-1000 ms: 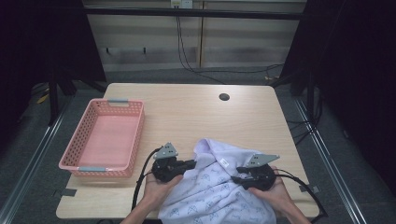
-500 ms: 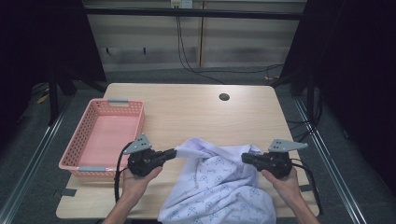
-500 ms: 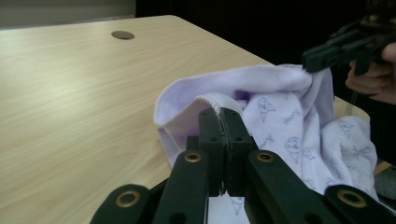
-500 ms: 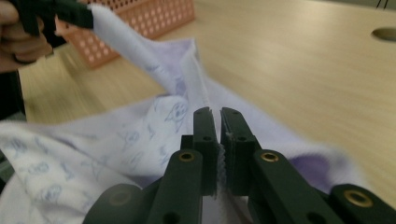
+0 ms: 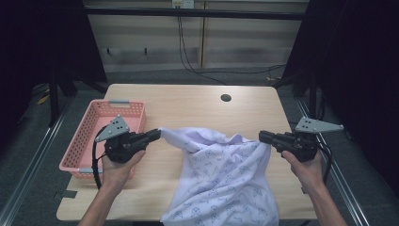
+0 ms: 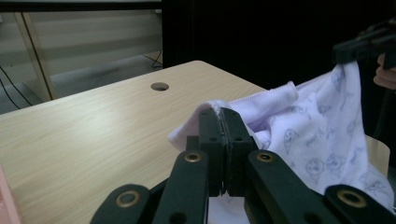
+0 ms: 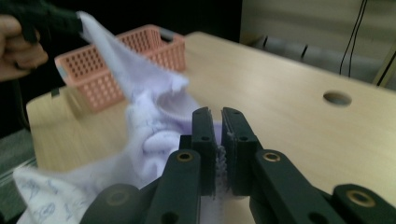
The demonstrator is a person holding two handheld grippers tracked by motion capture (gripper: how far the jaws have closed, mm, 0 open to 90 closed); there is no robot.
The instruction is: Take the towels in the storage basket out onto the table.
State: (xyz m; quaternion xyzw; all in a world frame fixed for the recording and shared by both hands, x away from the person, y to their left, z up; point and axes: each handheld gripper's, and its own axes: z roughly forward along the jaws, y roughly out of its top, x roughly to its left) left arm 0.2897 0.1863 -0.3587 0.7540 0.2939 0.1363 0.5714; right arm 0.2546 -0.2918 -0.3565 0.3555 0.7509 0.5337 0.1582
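The left gripper [image 5: 155, 134] and the right gripper [image 5: 264, 137] each have their fingers [image 6: 211, 135] pinched on an edge of the white printed garment [image 5: 226, 183], holding its top edge stretched between them above the counter [image 5: 197, 108]. The pick-up and spreading stage appears complete: the garment hangs from both grips, its lower part draping over the near edge of the counter, though the fabric between the grips sags and is bunched. Judged from this state, straightening, laying out or folding the garment and any placement in the pink basket [image 5: 89, 141] at the left remain to be done.
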